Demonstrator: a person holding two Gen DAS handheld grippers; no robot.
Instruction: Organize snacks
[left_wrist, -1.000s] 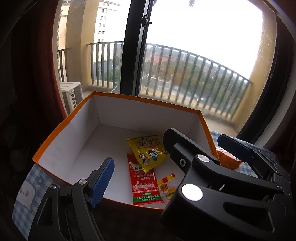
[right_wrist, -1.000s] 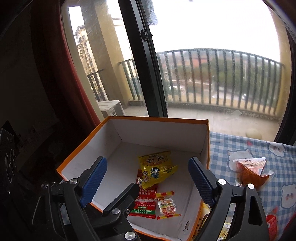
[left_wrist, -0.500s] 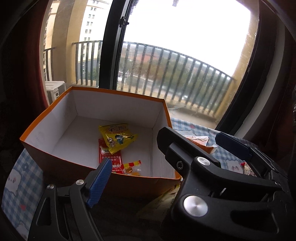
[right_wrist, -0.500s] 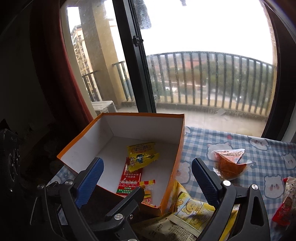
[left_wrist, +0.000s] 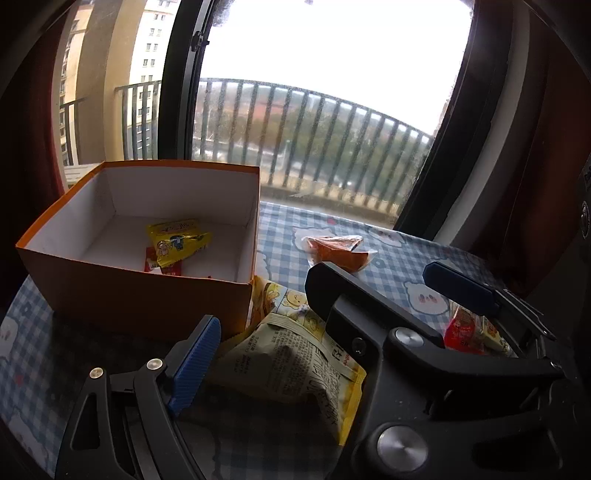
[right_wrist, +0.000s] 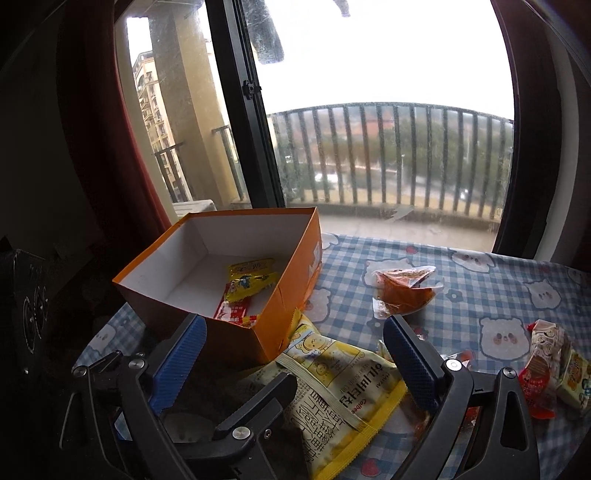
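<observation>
Right wrist view: right gripper (right_wrist: 295, 363) gaping wide, empty, hovering over yellow chip bag (right_wrist: 343, 391) lying on worktop (right_wrist: 480, 280) just right of orange box (right_wrist: 258, 332); left gripper (left_wrist: 325, 332) likewise open, empty.

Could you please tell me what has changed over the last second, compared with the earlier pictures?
Both grippers, left and right, drew back from above the orange box to over the large yellow snack bag beside it. Both stayed open and empty. The small packets in the box, yellow packet included, stayed put.
</observation>
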